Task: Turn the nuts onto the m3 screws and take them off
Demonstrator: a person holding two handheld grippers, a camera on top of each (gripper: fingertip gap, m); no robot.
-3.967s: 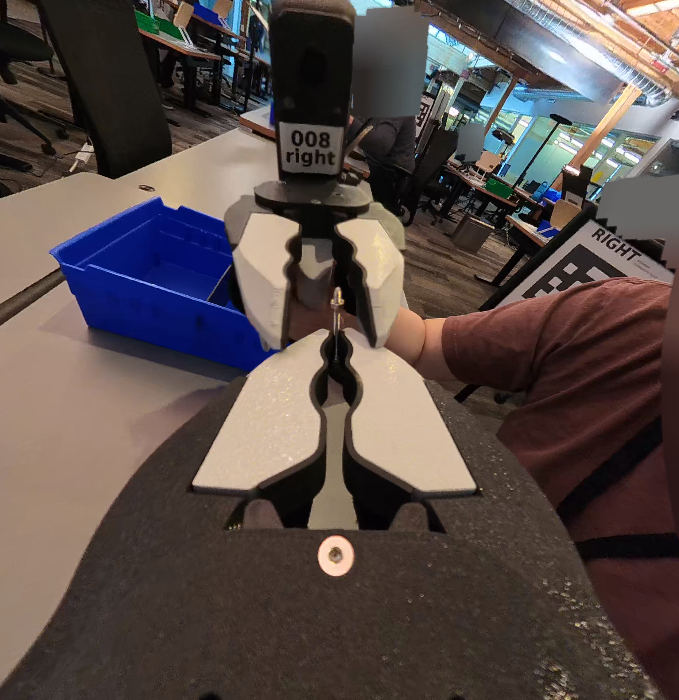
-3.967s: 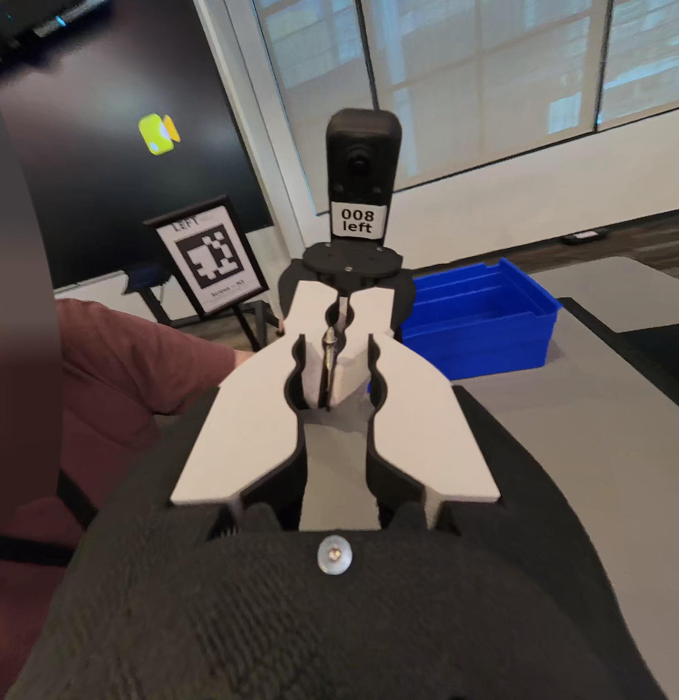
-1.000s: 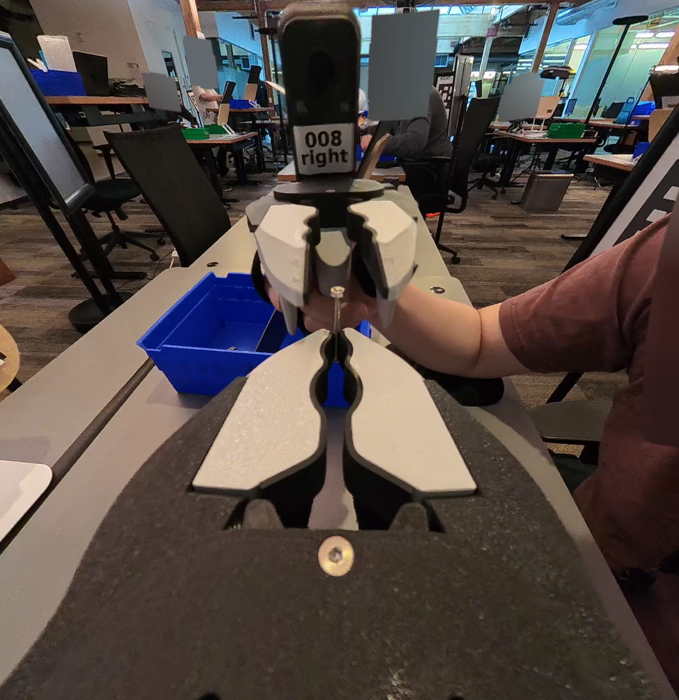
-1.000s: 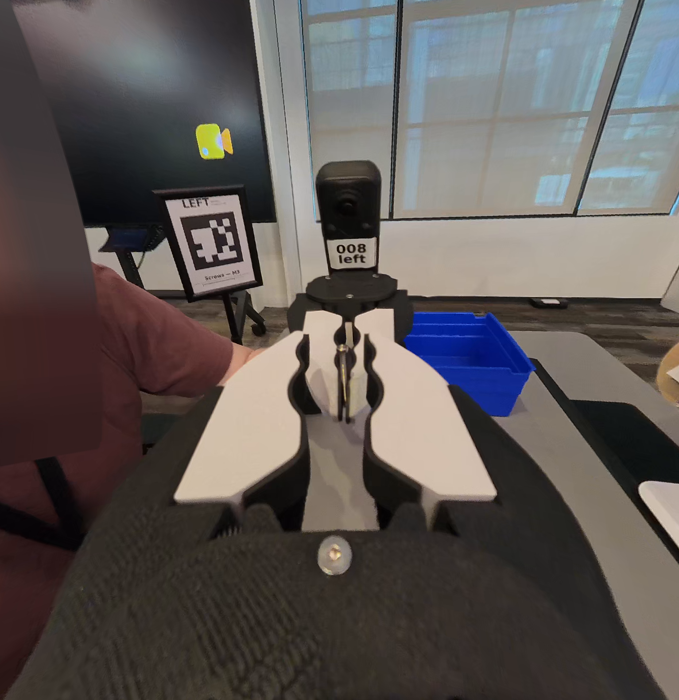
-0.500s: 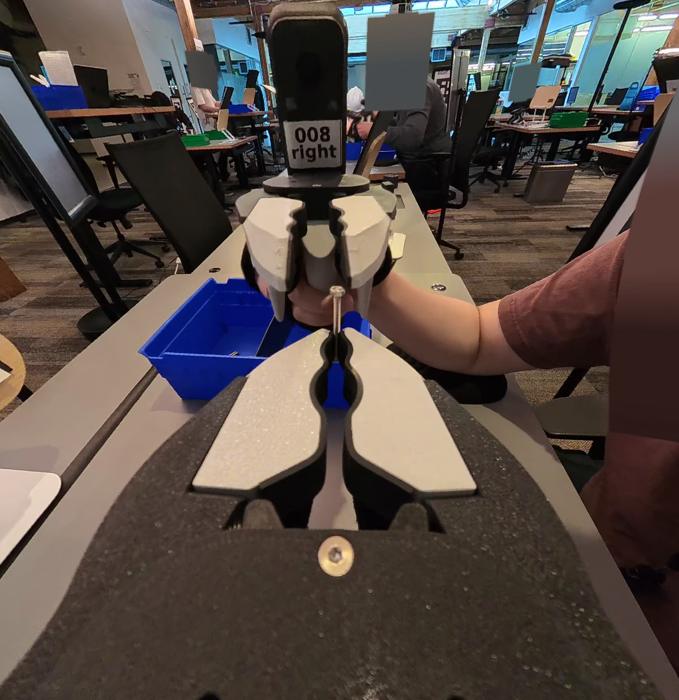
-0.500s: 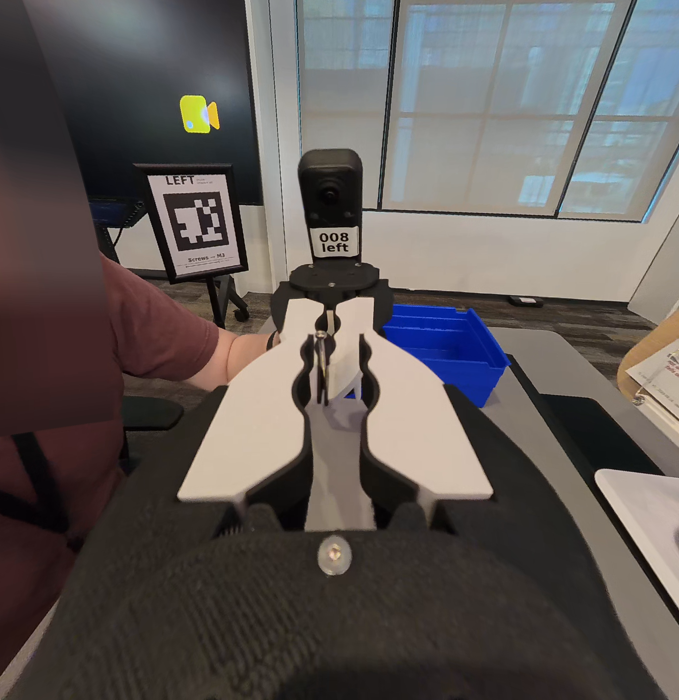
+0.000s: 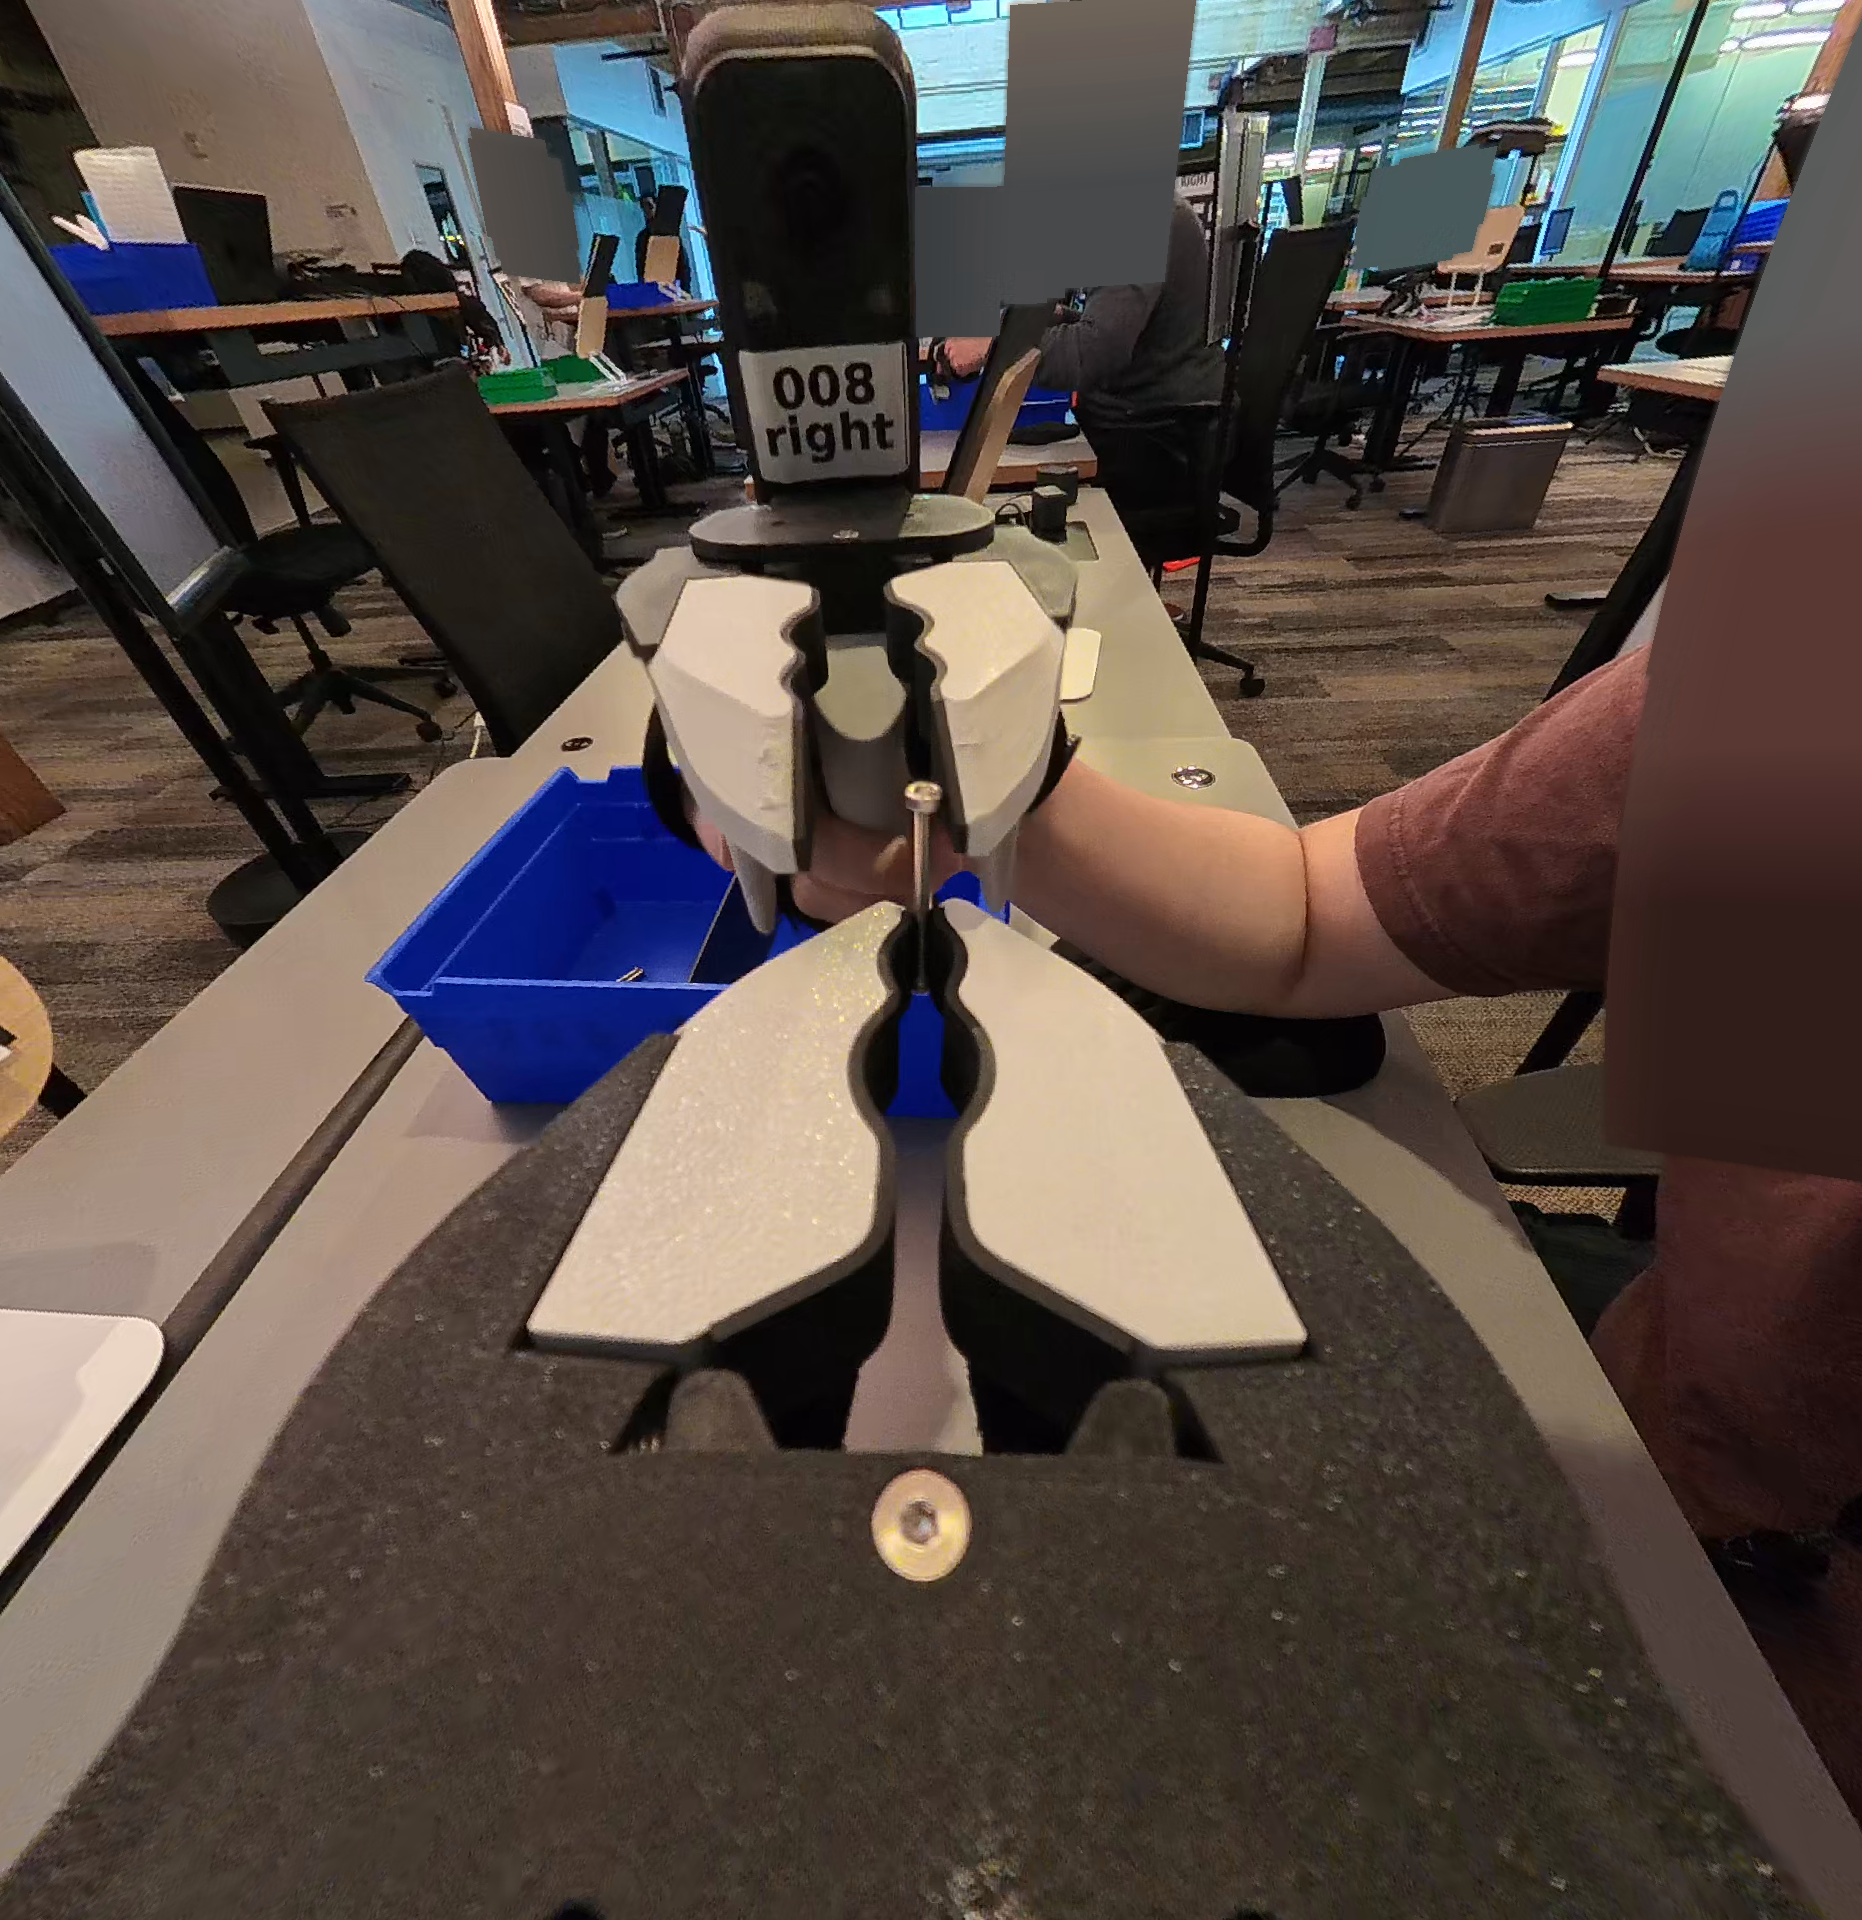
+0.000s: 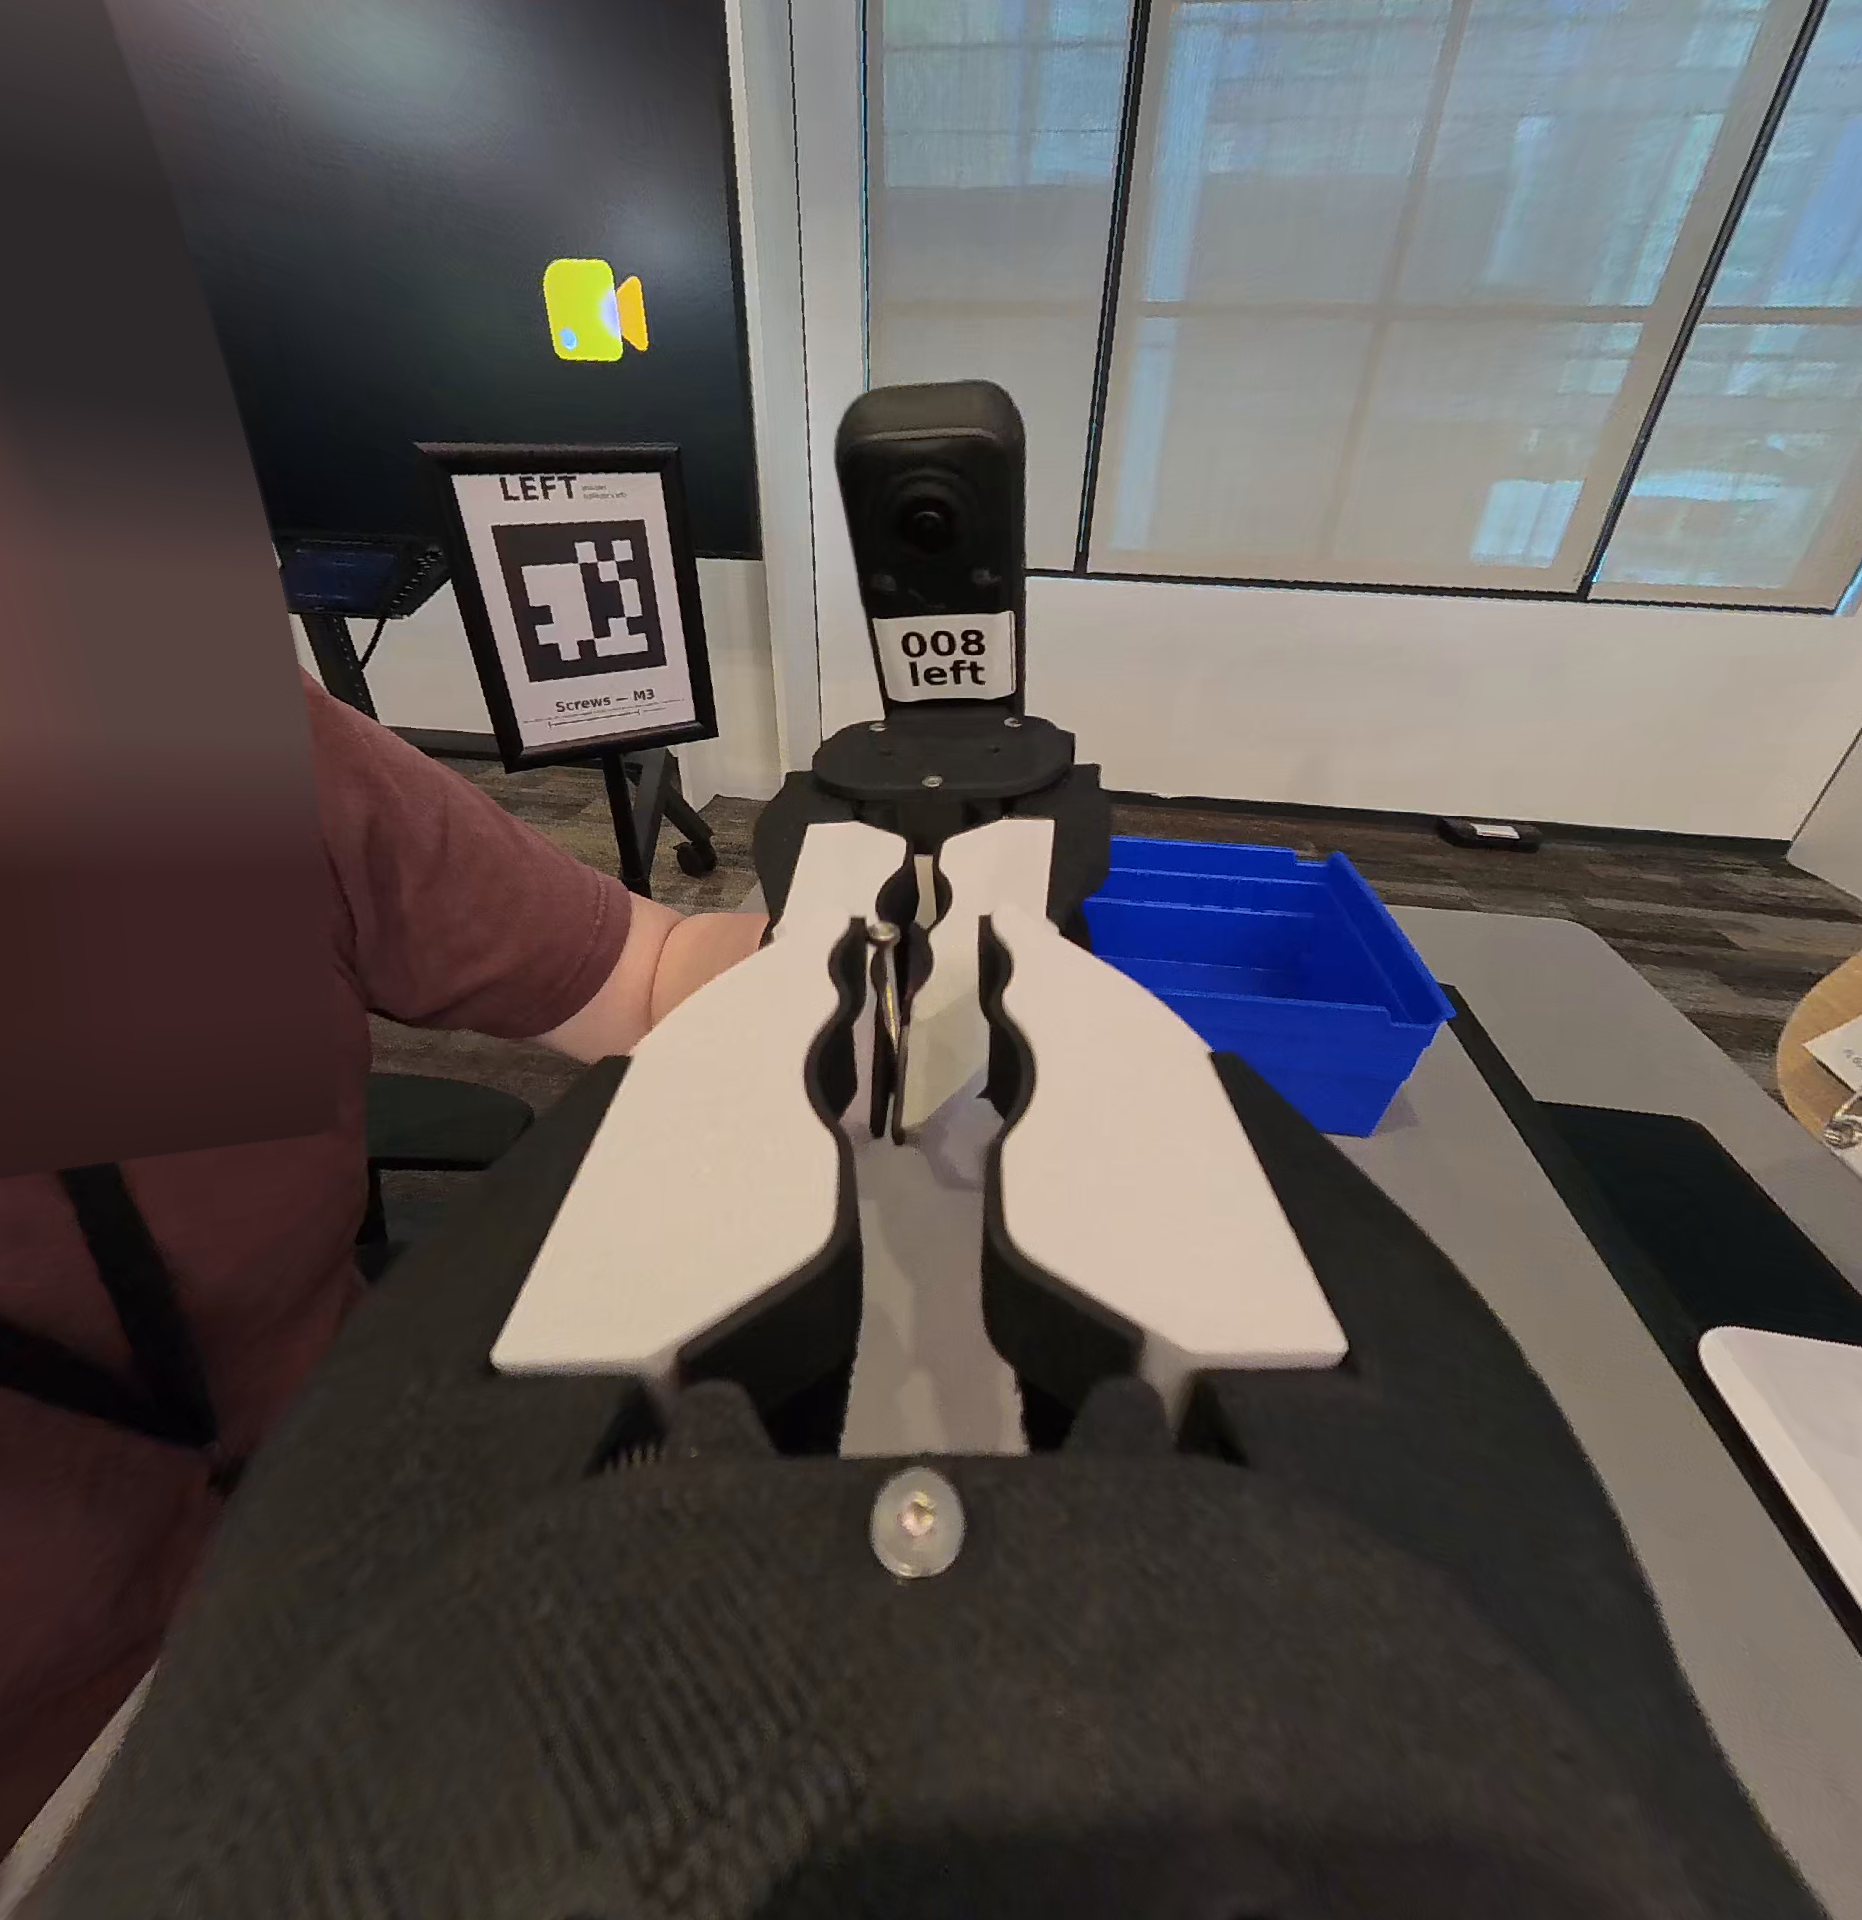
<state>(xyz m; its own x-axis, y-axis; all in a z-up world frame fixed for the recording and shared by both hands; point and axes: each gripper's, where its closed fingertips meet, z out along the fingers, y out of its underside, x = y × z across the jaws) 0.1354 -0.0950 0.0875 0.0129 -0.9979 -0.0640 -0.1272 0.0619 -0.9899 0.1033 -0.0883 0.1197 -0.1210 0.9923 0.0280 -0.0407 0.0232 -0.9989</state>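
Office desks (image 7: 615, 395), windows (image 8: 1426, 291) (possibly carpeted).

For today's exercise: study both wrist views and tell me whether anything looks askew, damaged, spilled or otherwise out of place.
Nothing stands out. The left gripper is shut on the screw, which stands upright with its head on top. The right gripper is open around the screw. The blue bin sits square on the table, with nothing spilled.
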